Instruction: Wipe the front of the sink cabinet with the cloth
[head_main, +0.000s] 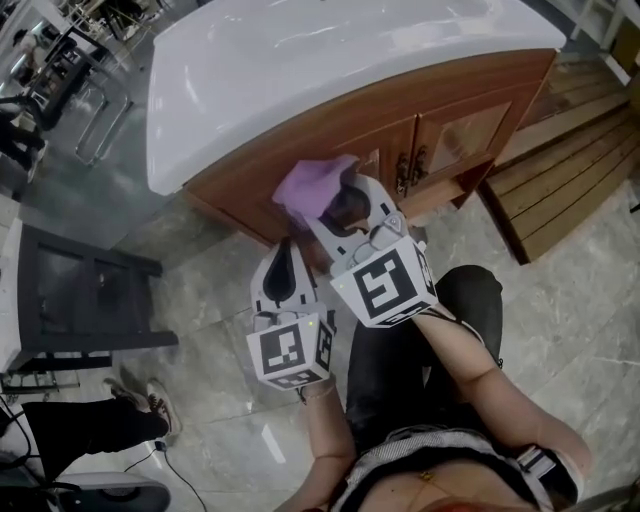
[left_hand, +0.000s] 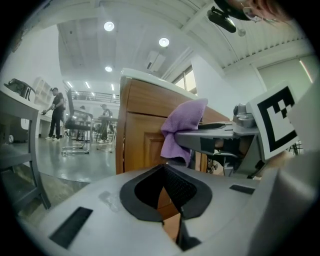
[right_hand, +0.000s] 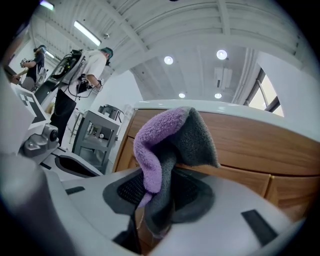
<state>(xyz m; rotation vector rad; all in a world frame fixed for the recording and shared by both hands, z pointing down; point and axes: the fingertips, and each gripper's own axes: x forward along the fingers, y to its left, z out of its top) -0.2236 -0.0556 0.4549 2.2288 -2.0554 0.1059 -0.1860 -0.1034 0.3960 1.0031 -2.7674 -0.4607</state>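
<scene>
The wooden sink cabinet with a white top stands ahead of me. My right gripper is shut on a purple and grey cloth, held close against the cabinet front near its left corner. In the right gripper view the cloth bunches up out of the pinched jaws, with the cabinet right behind. My left gripper hangs lower and to the left, its jaws closed with nothing between them. The left gripper view shows the cloth and the cabinet's corner.
A dark metal stand sits on the grey floor to the left. A wooden pallet lies right of the cabinet. The cabinet doors carry metal handles. People work at benches far behind. Someone's feet are at lower left.
</scene>
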